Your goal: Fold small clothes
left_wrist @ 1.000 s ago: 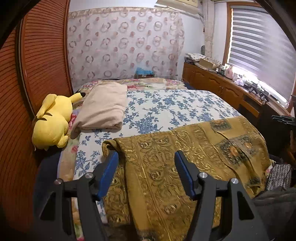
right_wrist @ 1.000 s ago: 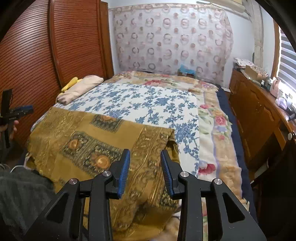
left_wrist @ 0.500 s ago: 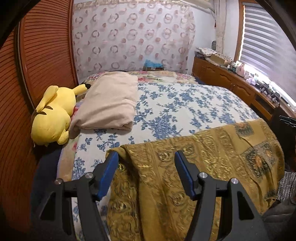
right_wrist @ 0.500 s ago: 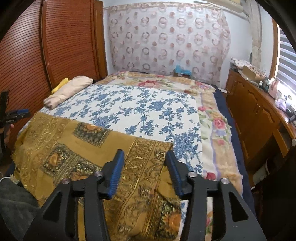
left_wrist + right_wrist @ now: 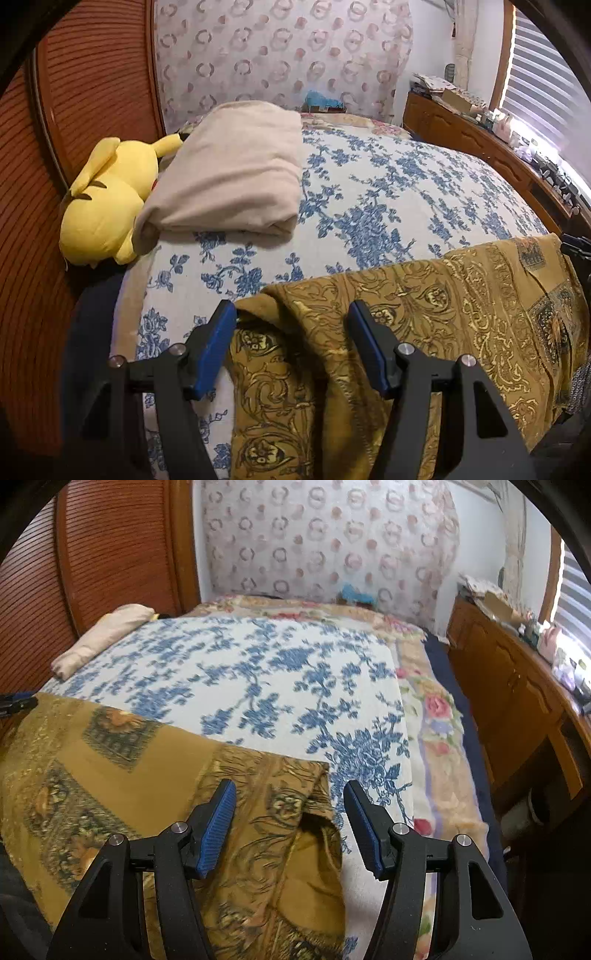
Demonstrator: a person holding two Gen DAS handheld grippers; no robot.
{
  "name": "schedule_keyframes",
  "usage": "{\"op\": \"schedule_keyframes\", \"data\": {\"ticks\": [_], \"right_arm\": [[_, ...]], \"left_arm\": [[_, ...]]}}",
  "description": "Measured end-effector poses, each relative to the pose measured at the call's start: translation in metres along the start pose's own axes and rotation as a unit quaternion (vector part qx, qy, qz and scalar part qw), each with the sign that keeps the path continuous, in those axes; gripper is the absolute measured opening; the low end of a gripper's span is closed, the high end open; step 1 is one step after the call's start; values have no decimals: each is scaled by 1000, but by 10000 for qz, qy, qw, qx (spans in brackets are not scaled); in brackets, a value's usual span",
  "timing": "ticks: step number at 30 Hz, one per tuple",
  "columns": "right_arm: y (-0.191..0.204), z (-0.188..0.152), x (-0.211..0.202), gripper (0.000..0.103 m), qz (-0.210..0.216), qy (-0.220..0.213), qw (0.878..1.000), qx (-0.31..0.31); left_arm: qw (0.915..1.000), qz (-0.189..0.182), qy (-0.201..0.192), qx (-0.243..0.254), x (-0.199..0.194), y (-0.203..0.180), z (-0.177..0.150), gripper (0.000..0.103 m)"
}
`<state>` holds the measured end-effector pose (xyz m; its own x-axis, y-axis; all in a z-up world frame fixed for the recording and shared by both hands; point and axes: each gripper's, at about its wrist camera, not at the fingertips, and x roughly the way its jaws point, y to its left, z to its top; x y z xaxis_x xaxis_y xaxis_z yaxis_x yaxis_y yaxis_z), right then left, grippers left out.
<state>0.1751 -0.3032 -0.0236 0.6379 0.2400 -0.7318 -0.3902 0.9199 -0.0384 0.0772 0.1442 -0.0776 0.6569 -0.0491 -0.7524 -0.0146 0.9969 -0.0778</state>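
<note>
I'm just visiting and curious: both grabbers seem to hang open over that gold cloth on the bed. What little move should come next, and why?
Probably lower both and pinch the cloth's far corners. The left gripper and right gripper are both open, each above a corner of the gold cloth, holding nothing. The cloth lies spread across the near end of the bed, so gripping it seems needed before any fold.

Daylight comes thru the blinds (image 5: 546, 81) at right, blown out to glare along the sill in both views. Rest of room is dim and warm; wardrobe (image 5: 92, 92) side is darker. Soft shadows fall under the pillow (image 5: 236, 177) and in the cloth (image 5: 424, 314) folds. Right wrist view is motion-blurred, esp. the bedspread (image 5: 258, 686) print. Heavy fisheye bending, w/ black vignette at the corners.
</note>
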Motion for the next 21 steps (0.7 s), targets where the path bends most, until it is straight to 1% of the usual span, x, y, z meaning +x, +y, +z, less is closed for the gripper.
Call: {"op": "schedule_keyframes", "data": {"ticks": [3, 10, 16, 18, 21], "right_arm": [[-6, -3, 11, 62, -4, 142, 9999, 83], [-12, -7, 23, 63, 151, 323, 9991, 246], [-14, -9, 24, 64, 208, 262, 9990, 301], [-12, -9, 23, 64, 185, 251, 9992, 249], [-8, -10, 23, 64, 173, 236, 9995, 149]], "left_arm": [[10000, 16, 80, -18, 5, 2, -3, 63], [10000, -23, 70, -49, 9, 5, -5, 63], [10000, 34, 43, 62, 12, 4, -5, 64], [9998, 105, 63, 173, 12, 2, -4, 64], [9998, 93, 98, 159, 12, -2, -4, 64]]}}
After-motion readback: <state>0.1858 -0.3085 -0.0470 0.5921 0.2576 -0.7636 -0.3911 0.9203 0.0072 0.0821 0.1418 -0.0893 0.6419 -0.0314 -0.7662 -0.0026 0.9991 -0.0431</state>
